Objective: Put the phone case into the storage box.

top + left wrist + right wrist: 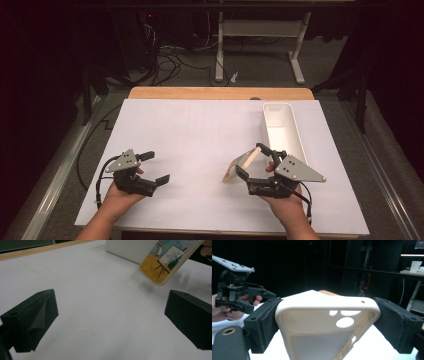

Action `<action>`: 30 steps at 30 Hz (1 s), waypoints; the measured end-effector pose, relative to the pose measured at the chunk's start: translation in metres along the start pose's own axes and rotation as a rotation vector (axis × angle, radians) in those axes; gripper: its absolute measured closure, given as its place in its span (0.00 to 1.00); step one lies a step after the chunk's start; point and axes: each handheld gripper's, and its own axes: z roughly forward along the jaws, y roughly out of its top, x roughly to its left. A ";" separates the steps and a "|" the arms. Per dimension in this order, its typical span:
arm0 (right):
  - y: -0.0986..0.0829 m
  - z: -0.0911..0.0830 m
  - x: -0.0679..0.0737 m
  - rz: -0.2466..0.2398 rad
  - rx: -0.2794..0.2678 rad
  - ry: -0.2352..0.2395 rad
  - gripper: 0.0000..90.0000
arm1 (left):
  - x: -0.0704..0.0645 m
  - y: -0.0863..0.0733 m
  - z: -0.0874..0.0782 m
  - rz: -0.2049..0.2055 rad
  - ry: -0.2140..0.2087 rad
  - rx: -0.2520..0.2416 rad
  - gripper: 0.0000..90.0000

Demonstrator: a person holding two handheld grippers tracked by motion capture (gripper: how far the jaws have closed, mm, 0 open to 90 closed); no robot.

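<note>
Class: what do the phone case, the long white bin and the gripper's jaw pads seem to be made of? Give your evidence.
Phone case: probably flexible plastic, smooth cream inside, glossy printed back.
White bin: likely rigid moulded plastic, uniform matte walls.
Pads of the right gripper: seemingly black foam or rubber, with a dull, grainy surface.

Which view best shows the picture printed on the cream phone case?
The left gripper view: the cream phone case shows its painted back, an easel scene. The right gripper view shows its hollow inside, clamped in the right claw; the high view shows it edge-on.
</note>
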 end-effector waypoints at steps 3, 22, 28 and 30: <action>0.000 0.001 0.000 -0.003 0.006 -0.004 0.14 | 0.000 0.001 -0.001 0.010 0.005 -0.020 0.01; 0.007 -0.008 -0.005 -0.009 -0.028 -0.061 0.14 | -0.002 -0.003 0.001 0.031 0.001 -0.003 0.01; 0.012 -0.013 -0.006 -0.020 -0.045 -0.074 0.14 | -0.001 -0.002 0.001 0.031 0.004 -0.005 0.01; 0.014 -0.015 -0.007 -0.019 -0.051 -0.078 0.14 | 0.000 -0.002 0.001 0.028 0.010 -0.009 0.01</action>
